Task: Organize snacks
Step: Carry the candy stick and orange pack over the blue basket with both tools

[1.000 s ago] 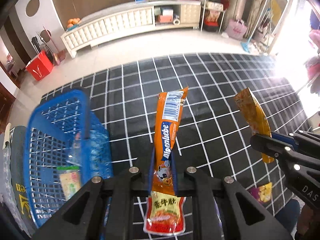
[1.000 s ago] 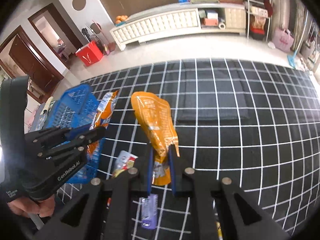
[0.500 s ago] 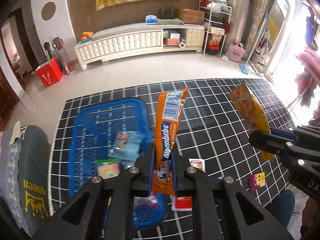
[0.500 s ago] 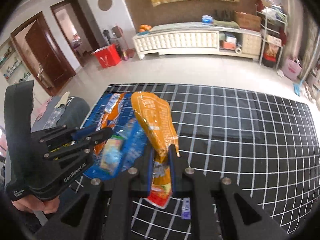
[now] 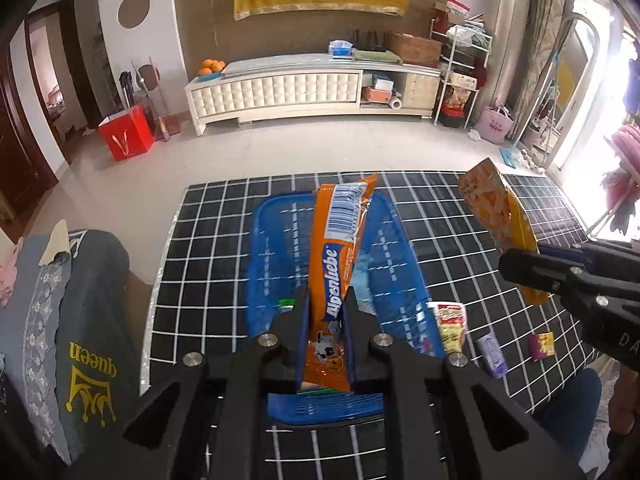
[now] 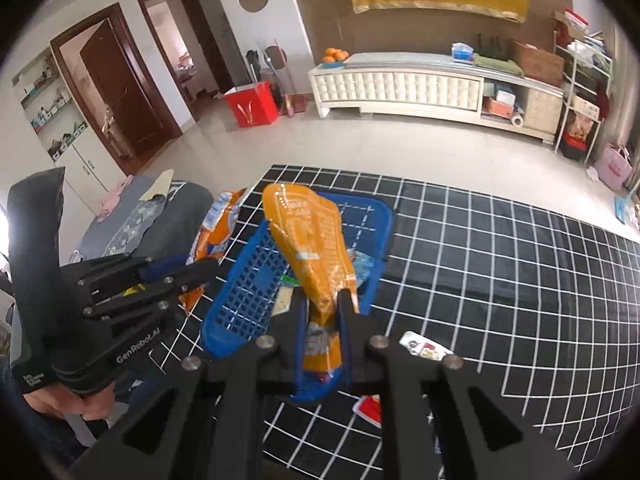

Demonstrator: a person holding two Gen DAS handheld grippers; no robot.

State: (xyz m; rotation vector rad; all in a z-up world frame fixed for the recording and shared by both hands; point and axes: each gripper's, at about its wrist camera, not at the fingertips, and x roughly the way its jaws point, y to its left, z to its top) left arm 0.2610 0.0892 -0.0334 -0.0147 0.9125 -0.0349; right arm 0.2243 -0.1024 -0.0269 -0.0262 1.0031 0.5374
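Note:
My left gripper (image 5: 327, 304) is shut on a long orange Alpenliebe packet (image 5: 340, 256) that stands upright above the blue plastic basket (image 5: 276, 264). That basket sits on the black grid rug and holds a few snack packs, partly hidden by the packet. My right gripper (image 6: 323, 308) is shut on a yellow-orange snack pouch (image 6: 312, 248), also held over the blue basket (image 6: 248, 292). In the left wrist view the right gripper (image 5: 520, 268) shows at the right edge with its pouch (image 5: 496, 216). The right wrist view shows the left gripper (image 6: 200, 272) at the left.
Loose snacks lie on the rug right of the basket: a red-and-yellow pack (image 5: 450, 322), a purple stick (image 5: 492, 354), a small purple-yellow pack (image 5: 541, 346). A grey cushion with "queen" (image 5: 88, 340) is at left. A white cabinet (image 5: 280, 92) and red box (image 5: 126, 138) stand far back.
Both grippers have risen and tilted up with their packets. The basket has come from the left to the centre under them, and more of the room shows.

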